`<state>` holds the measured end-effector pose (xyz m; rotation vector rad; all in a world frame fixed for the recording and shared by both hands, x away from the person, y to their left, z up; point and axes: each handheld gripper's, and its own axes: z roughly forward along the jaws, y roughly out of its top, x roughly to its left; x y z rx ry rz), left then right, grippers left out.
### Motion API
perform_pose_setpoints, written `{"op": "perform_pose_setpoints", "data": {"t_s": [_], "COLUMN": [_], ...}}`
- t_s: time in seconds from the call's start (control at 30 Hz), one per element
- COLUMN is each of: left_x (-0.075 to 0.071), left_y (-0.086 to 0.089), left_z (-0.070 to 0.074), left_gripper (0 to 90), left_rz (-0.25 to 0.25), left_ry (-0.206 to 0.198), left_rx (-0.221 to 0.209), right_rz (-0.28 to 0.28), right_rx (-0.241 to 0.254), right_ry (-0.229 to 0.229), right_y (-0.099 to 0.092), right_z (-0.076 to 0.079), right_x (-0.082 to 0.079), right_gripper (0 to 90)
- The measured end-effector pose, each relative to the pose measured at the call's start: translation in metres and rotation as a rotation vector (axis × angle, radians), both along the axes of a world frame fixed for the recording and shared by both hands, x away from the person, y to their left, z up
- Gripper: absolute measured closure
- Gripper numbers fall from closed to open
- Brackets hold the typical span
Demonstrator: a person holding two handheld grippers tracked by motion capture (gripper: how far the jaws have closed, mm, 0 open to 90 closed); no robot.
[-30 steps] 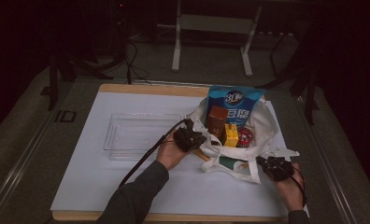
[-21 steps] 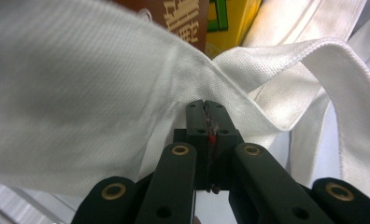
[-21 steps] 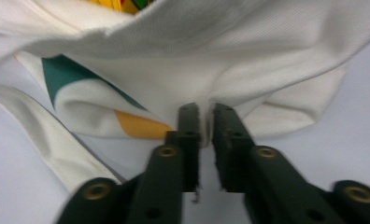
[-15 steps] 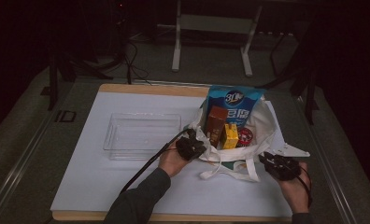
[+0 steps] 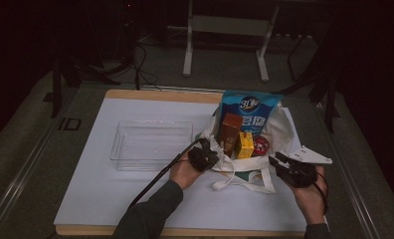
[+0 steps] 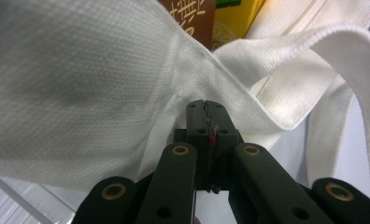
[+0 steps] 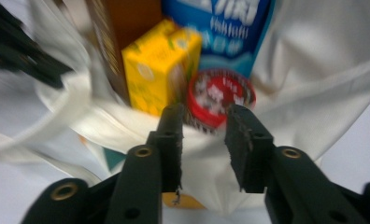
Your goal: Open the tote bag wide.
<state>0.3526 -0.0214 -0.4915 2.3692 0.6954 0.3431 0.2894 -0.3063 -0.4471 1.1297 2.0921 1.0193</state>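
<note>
Clamping the bag's rim (image 6: 183, 79) at frame centre, the left tongs (image 6: 205, 108) held its mouth wide while the right tongs (image 7: 204, 122), jaws just opened and empty, faced the red-lidded can (image 7: 221, 94).

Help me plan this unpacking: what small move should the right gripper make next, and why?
Probably ease the right gripper forward onto the red-lidded can. Its jaws stand open with nothing between them, the can lies just ahead, and the left gripper pinches the white bag rim open.
</note>
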Motion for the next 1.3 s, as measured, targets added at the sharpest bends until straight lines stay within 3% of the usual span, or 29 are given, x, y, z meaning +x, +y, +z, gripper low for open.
{"op": "perform_pose_setpoints", "data": {"t_s": [0.13, 0.27, 0.4, 0.5, 0.6, 0.67, 0.7, 0.8, 0.9, 1.07, 1.17, 1.2, 1.23, 1.3], "left_x": [0.002, 0.002, 0.002, 0.005, 0.007, 0.006, 0.006, 0.005, 0.003, -0.003, -0.006, -0.006, -0.007, -0.006], "left_y": [-0.003, -0.005, -0.008, -0.01, -0.011, -0.007, -0.003, 0.007, 0.013, 0.023, 0.031, 0.031, 0.035, 0.039], "left_z": [0.001, -0.001, -0.003, -0.005, -0.003, 0.0, 0.002, 0.012, 0.025, 0.048, 0.064, 0.064, 0.076, 0.086], "left_gripper": [89.6, 89.6, 89.7, 89.6, 89.6, 88.7, 83.5, 77.1, 74.3, 68.7, 65.6, 64.8, 64.8, 61.2], "left_rz": [0.01, 0.016, 0.034, 0.048, 0.054, 0.028, 0.002, -0.029, -0.056, -0.085, -0.09, -0.09, -0.084, -0.072], "left_ry": [0.009, 0.007, 0.006, 0.036, 0.051, 0.053, 0.053, 0.061, 0.031, -0.012, -0.032, -0.032, -0.06, -0.078], "left_rx": [0.02, 0.032, 0.04, 0.042, 0.042, 0.016, -0.013, -0.068, -0.081, -0.144, -0.206, -0.206, -0.22, -0.241], "right_rz": [-0.034, -0.05, -0.062, -0.077, -0.088, -0.086, -0.084, -0.064, -0.063, -0.044, -0.047, -0.047, -0.05, -0.076], "right_rx": [-0.009, 0.0, -0.026, -0.024, 0.003, -0.009, -0.013, 0.049, 0.016, 0.016, 0.027, 0.027, 0.034, 0.063], "right_ry": [0.066, 0.1, 0.14, 0.189, 0.203, 0.204, 0.206, 0.227, 0.215, 0.202, 0.174, 0.174, 0.158, 0.119], "right_y": [-0.001, -0.004, -0.002, -0.002, -0.004, -0.003, -0.003, -0.007, -0.007, -0.008, -0.011, -0.011, -0.013, -0.02], "right_z": [-0.03, -0.04, -0.051, -0.065, -0.073, -0.07, -0.068, -0.058, -0.051, -0.038, -0.024, -0.024, -0.018, 0.001], "right_x": [0.013, 0.019, 0.027, 0.033, 0.036, 0.035, 0.035, 0.032, 0.029, 0.026, 0.024, 0.024, 0.023, 0.022], "right_gripper": [78.1, 80.3, 82.3, 83.8, 84.4, 83.0, 81.1, 74.6, 74.8, 69.3, 67.0, 67.0, 65.3, 58.6]}}
